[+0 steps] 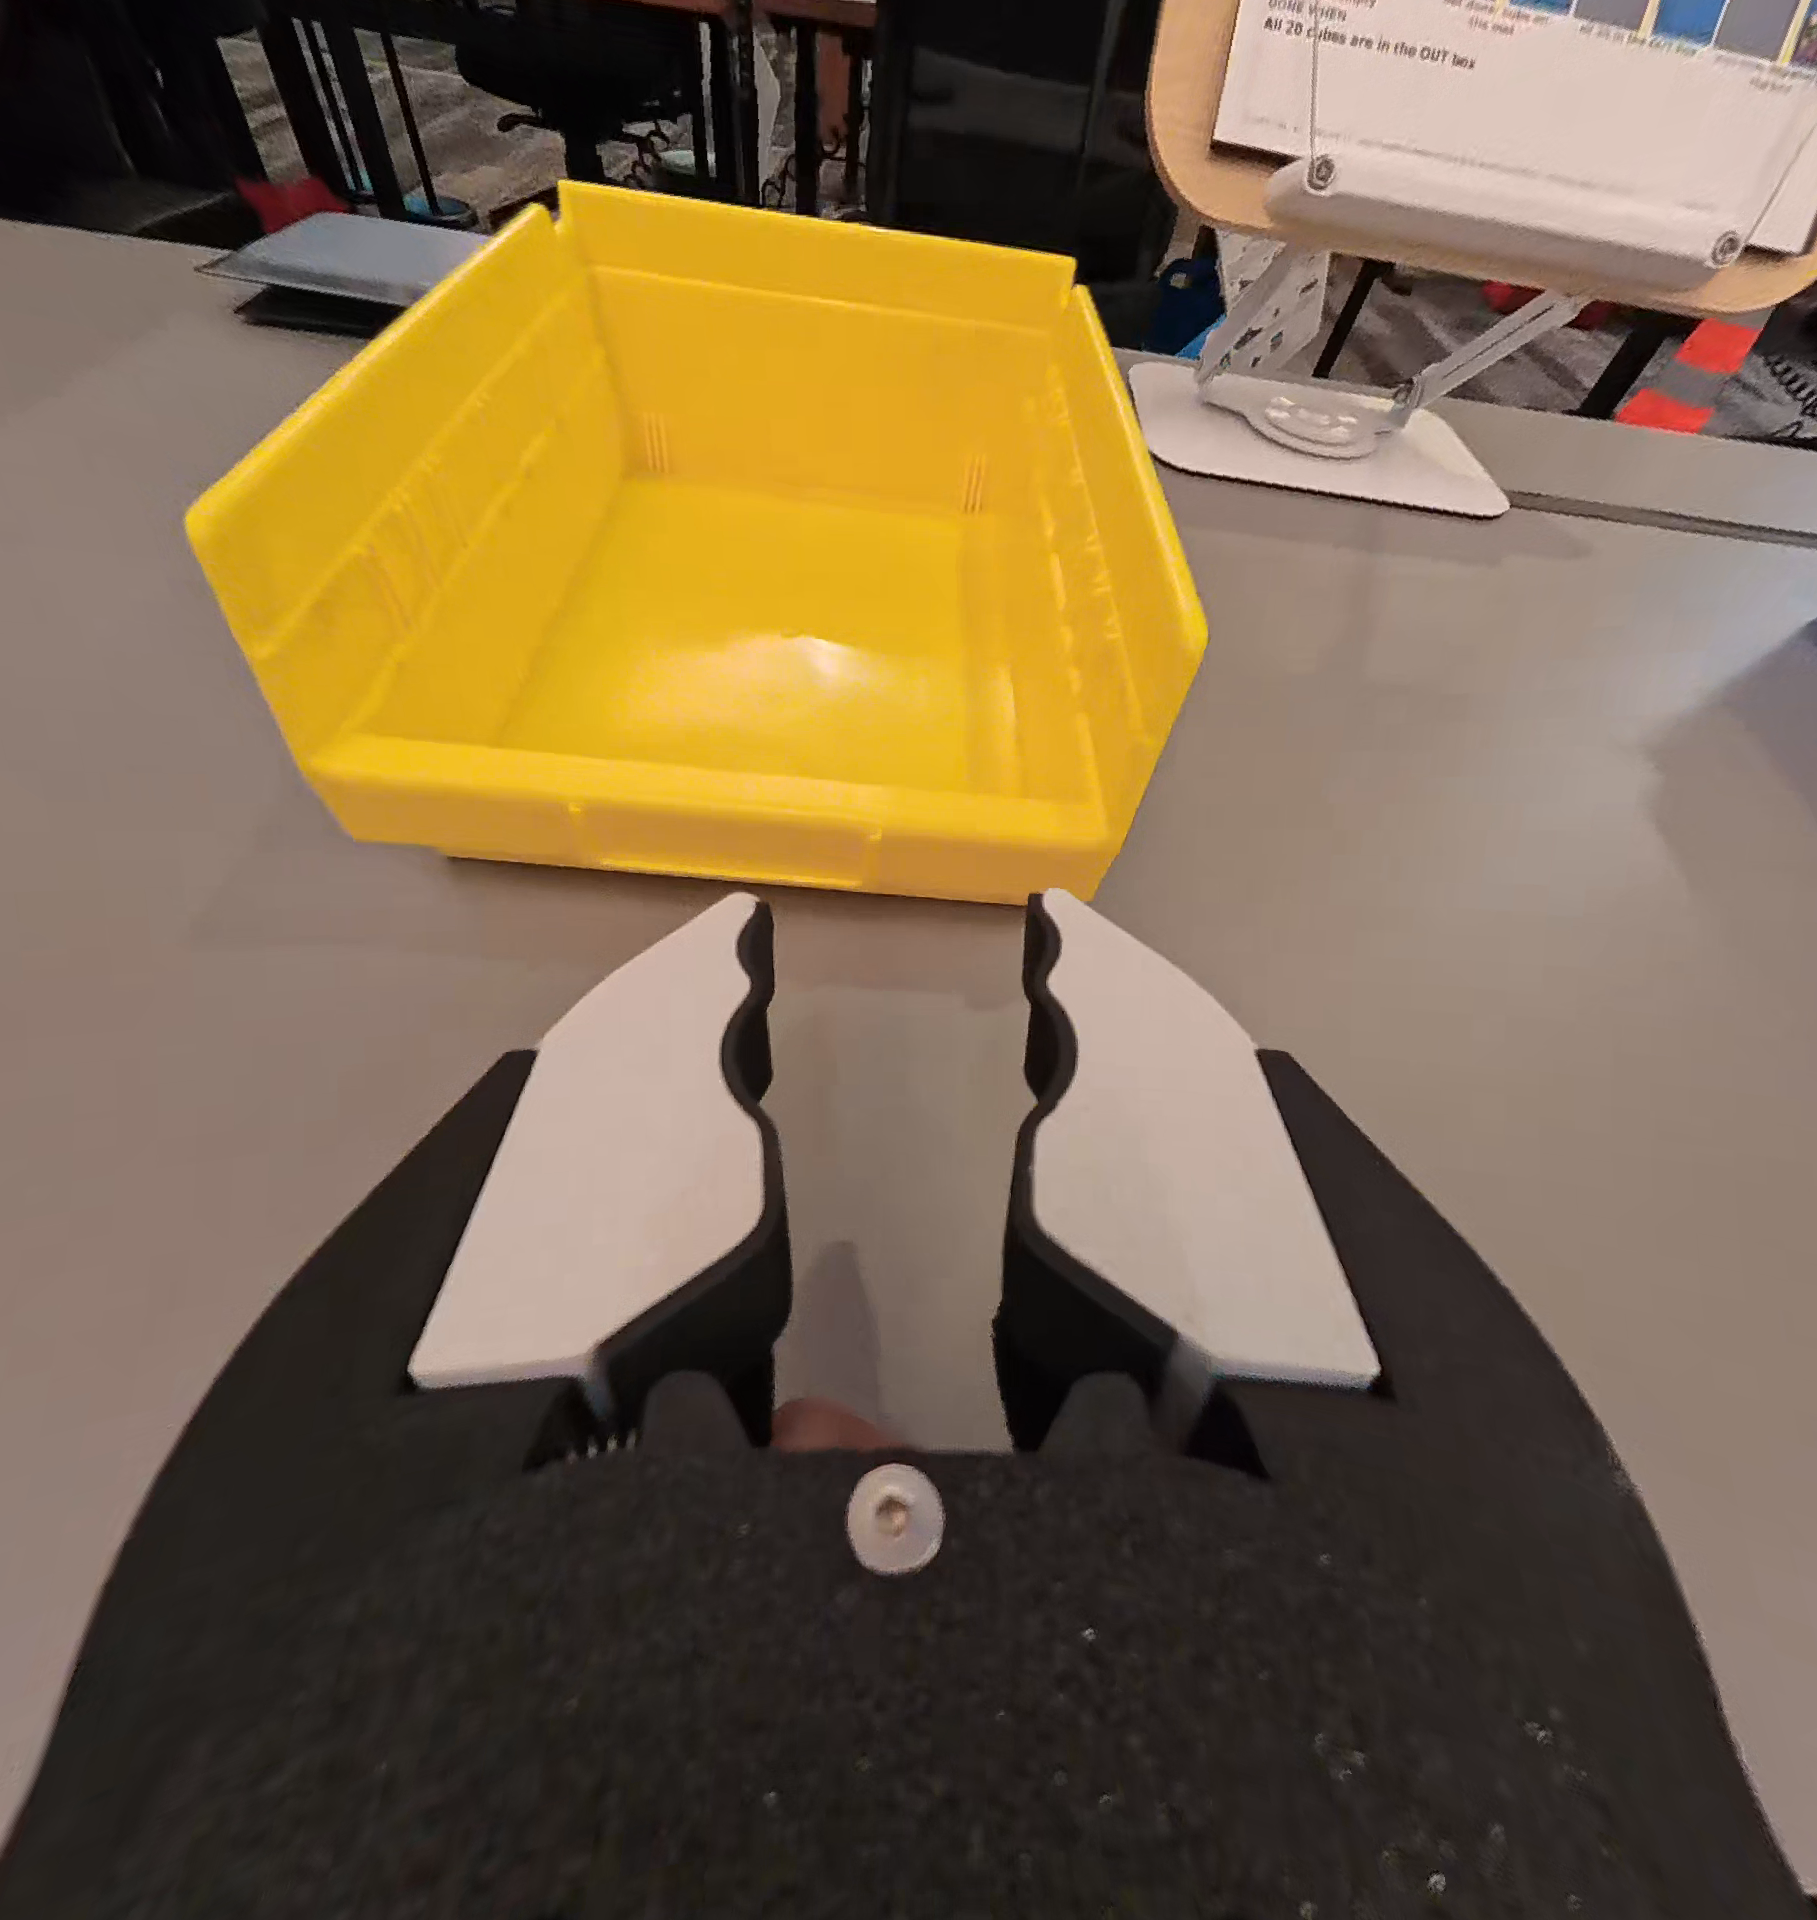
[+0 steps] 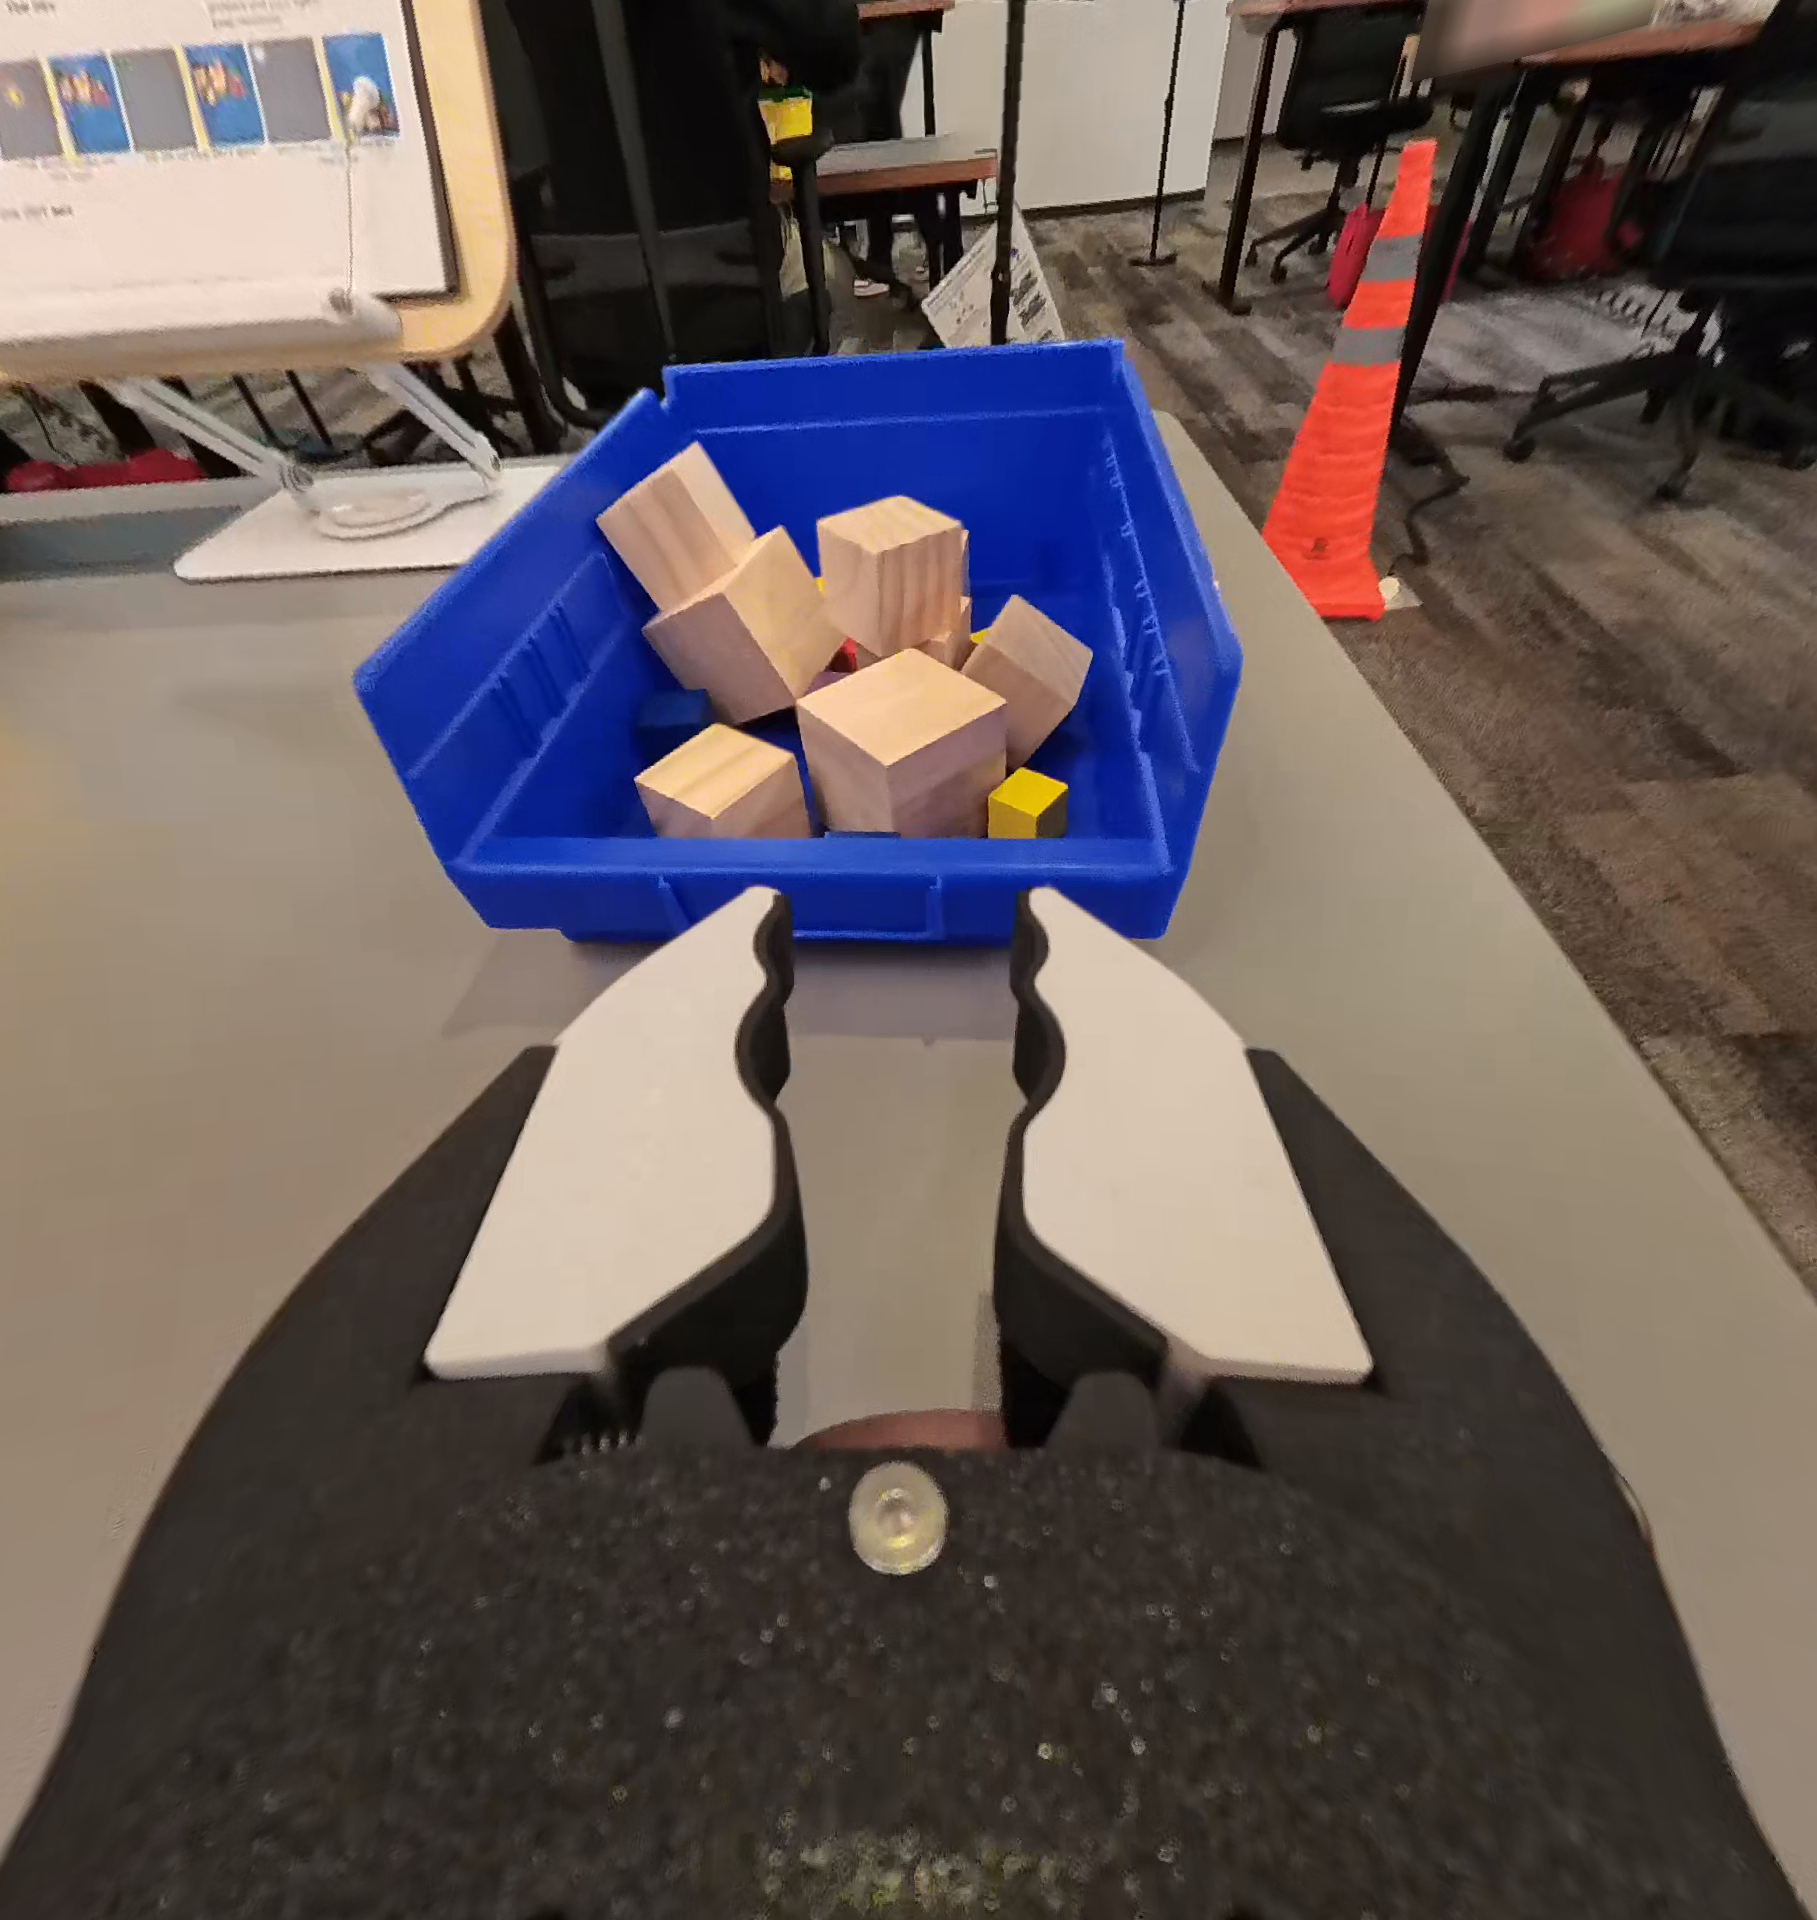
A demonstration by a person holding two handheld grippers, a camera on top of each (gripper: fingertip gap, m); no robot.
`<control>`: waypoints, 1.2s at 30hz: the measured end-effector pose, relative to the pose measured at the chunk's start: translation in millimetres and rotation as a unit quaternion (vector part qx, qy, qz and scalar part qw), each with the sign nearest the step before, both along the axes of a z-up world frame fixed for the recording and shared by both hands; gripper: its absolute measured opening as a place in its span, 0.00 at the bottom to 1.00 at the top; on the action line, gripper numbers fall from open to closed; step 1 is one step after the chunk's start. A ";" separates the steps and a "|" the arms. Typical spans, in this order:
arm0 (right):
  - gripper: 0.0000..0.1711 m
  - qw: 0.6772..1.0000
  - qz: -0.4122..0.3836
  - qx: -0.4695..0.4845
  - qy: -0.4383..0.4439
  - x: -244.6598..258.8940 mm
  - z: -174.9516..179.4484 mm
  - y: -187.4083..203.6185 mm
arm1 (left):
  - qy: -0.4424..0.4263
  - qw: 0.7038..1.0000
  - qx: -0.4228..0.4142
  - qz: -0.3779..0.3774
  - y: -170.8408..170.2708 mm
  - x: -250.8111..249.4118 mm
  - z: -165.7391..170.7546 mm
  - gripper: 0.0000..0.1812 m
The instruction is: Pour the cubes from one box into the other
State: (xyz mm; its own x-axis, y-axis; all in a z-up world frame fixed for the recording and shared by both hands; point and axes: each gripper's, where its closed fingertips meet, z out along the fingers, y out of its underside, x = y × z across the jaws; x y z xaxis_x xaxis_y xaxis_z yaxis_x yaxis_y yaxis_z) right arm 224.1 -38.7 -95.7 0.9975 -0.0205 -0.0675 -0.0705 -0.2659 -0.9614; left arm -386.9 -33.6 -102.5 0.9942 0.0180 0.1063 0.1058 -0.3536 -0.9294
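All cubes (image 2: 899,748) sit in the blue box (image 2: 530,707); the yellow box (image 1: 384,582) is empty. Both claws, left claw (image 1: 899,925) and right claw (image 2: 896,920), gape apart, holding nothing.

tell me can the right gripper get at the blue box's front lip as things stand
Probably yes: the right gripper is open, lined up just short of the blue box, with only bare table between.

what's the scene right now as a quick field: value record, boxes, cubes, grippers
surface: grey table
yellow box: empty, upright, ahead of the left gripper
blue box: upright, holds the cubes, ahead of the right gripper
cubes: several large bare-wood ones piled loosely, small coloured ones beneath, one yellow at the front
left gripper: open, holding nothing, short of the yellow box
right gripper: open, holding nothing, tips at the blue box's front lip
pouring: not yet begun
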 end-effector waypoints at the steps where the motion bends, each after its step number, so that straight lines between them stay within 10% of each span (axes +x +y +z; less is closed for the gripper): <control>1: 0.23 1.000 0.001 -0.003 -0.012 -2.2 -1.5 0.4 | 0.001 1.000 -0.003 -0.002 0.4 0.5 -1.1 0.25; 26: 0.23 0.998 0.049 -0.021 0.017 -23.0 -12.0 8.0 | -0.006 1.000 -0.012 -0.026 -5.8 19.7 2.8 0.24; 36: 0.23 0.997 -0.077 0.006 0.027 51.5 4.4 43.4 | 0.018 0.944 -0.034 -0.328 1.7 329.8 21.3 0.29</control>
